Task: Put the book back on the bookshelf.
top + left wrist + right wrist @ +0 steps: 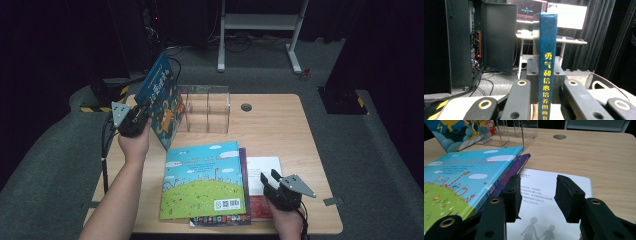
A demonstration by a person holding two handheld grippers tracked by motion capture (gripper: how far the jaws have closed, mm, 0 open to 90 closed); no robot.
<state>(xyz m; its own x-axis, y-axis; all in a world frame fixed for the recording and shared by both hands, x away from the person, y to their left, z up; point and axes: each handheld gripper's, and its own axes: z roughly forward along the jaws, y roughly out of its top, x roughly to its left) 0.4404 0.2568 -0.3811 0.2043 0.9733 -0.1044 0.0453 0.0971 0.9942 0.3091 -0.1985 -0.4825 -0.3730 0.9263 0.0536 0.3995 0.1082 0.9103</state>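
High view: left gripper (142, 111) pinches the blue book (161, 97) upright beside the clear rack (207, 107), while right gripper (268, 179) hovers spread, empty, over the white book (263, 167).

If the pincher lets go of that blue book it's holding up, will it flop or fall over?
The blue book looks stiff: it stays flat while the left gripper pinches its spine. It's tall, thin and tilted, so it would probably tip over. Its cover looks glossy, so maybe a bit slippery.
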